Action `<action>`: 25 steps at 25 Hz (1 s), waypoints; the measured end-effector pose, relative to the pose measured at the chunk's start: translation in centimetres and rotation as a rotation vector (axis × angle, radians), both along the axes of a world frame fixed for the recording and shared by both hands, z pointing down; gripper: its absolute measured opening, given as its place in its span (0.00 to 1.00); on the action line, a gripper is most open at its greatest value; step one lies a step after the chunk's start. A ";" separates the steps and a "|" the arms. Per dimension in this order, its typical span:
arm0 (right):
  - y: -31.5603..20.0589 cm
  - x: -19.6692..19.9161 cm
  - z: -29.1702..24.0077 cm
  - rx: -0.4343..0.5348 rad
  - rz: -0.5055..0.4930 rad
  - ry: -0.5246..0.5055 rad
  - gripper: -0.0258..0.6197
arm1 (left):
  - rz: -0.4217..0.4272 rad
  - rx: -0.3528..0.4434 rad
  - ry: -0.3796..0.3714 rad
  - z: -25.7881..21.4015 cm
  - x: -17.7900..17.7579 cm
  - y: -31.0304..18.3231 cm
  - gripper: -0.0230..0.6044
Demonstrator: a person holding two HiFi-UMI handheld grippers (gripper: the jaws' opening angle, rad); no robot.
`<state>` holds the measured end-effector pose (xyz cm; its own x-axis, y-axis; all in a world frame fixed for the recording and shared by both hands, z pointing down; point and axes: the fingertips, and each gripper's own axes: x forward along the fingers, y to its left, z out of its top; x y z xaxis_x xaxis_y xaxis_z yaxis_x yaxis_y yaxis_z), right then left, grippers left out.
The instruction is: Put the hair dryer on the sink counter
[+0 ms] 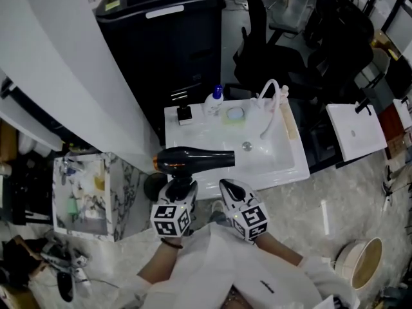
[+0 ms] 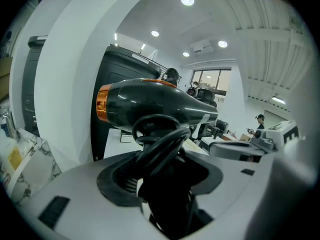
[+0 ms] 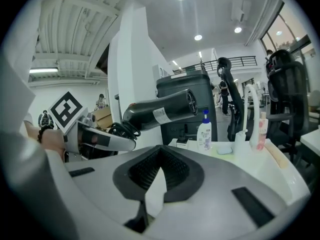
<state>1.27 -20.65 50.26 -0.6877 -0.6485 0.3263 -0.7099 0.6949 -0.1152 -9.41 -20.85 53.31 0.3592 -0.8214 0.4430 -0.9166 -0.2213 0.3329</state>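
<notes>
My left gripper (image 1: 181,187) tilts slightly down, clamped on the hair dryer (image 1: 193,159) (cord looped too) over the worktop's (image 1: 196,134) bare near-left edge. My right gripper (image 1: 230,189) sits beside it, closed and empty.

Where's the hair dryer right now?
In the head view, the hair dryer is gripped by the left gripper at the front-left edge of the sink counter, nozzle pointing right.

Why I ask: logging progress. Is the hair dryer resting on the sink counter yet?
No, in the right gripper view the left tool holds the hair dryer up in the air, off the sink counter.
</notes>
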 end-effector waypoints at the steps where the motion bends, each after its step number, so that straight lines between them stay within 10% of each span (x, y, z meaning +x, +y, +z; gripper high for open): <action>1: -0.8 0.1 0.1 -0.005 -0.009 -0.001 0.07 | -0.005 -0.004 -0.003 0.0 0.2 -0.9 0.44; 25: -11.5 -0.5 4.8 -0.098 -0.064 0.016 0.07 | -0.060 -0.119 -0.038 5.7 1.0 -12.1 0.44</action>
